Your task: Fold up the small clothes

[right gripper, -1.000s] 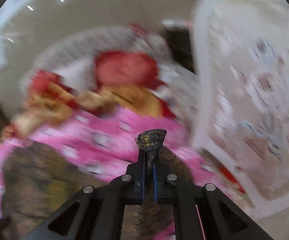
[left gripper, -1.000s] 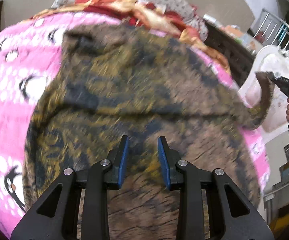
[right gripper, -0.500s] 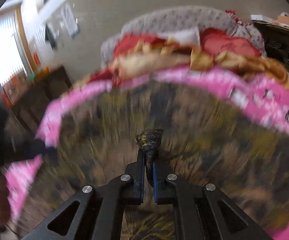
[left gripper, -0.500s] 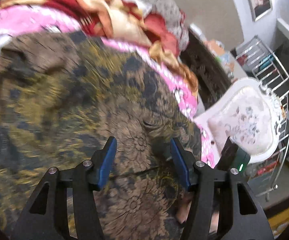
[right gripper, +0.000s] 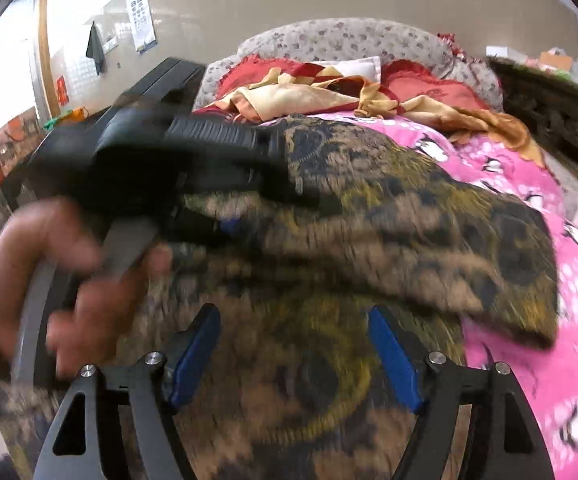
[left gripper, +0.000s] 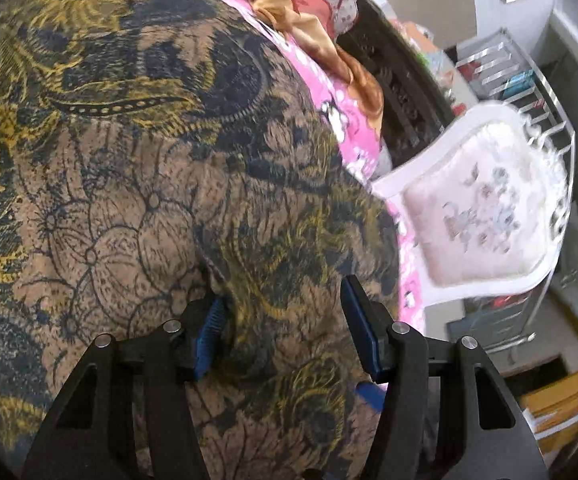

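Observation:
A brown garment with a black and gold paisley print [left gripper: 149, 184] lies spread on a pink bedcover [left gripper: 353, 128]; its right side is folded over onto itself [right gripper: 429, 248]. My left gripper [left gripper: 285, 320] is open, its blue pads low over the cloth near the right edge. My right gripper [right gripper: 295, 344] is open just above the garment and holds nothing. In the right wrist view the left gripper's black body [right gripper: 193, 160] and the hand holding it [right gripper: 61, 280] sit at the left, over the cloth.
A red and gold blanket [right gripper: 329, 96] and floral pillows [right gripper: 349, 40] are heaped at the head of the bed. A white upholstered chair [left gripper: 481, 216] stands beside the bed's right edge, a dark carved cabinet [left gripper: 401, 92] behind it.
My right gripper carried the garment's corner leftward across the cloth, then opened and let it go. My left gripper opened wider and moved toward the right edge.

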The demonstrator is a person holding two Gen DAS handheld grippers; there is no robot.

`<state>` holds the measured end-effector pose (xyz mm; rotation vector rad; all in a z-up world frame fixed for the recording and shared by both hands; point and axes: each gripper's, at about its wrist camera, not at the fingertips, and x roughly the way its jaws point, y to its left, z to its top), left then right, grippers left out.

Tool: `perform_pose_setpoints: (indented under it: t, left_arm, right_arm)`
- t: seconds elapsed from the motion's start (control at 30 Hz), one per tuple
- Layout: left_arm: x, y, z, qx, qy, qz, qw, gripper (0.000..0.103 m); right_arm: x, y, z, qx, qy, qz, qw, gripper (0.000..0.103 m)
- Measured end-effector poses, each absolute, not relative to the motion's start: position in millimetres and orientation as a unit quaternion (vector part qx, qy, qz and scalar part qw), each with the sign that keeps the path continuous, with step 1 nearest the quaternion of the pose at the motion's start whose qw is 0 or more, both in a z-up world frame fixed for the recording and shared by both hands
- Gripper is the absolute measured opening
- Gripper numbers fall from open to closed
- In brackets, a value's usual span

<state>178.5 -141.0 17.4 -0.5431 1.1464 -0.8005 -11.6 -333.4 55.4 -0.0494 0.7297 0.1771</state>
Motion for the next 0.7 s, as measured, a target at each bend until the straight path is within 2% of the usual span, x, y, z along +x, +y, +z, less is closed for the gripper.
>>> perform_pose_setpoints:
  t: [0.1, 0.2, 0.23, 0.27, 0.37, 0.53, 0.7]
  left_arm:
    - [180.3, -131.1, 16.5, -0.268, 0.504, -0.354, 0.74, 0.055]
    - [181.4, -135.3, 16.2, -0.255, 0.502, -0.341, 0.753, 0.044]
    - [180.2, -142.3, 17.3, -0.238, 0.504, -0.339, 0.758, 0.03]
    - [175.3, -151.8, 21.2, -0.202, 0.502, -0.336, 0.771, 0.009]
    - [165.4, -161.8, 32.1, -0.158, 0.476, -0.326, 0.801, 0.007]
    - [151.2, -156.7, 57.0, -0.145, 0.427, -0.294, 0.843, 0.004]
    - [146.4, -112.6, 105.3, -0.154, 0.372, -0.275, 0.873, 0.004]
  right_arm:
    - [-16.6, -336.7, 52.7, -0.026, 0.35, 0.06, 0.935, 0.074]
    - [-7.6, -338.3, 46.4, -0.029, 0.369, 0.042, 0.928, 0.074]
    - [-4.6, -338.4, 44.9, -0.032, 0.375, 0.036, 0.926, 0.074]
    - [-2.7, -337.9, 43.8, -0.035, 0.38, 0.032, 0.924, 0.074]
    - [-4.8, -339.3, 42.7, -0.037, 0.38, 0.028, 0.924, 0.074]
    - [-4.2, -343.1, 41.1, -0.028, 0.387, 0.027, 0.921, 0.074]
    - [-2.5, -343.3, 40.5, -0.03, 0.39, 0.02, 0.92, 0.074]
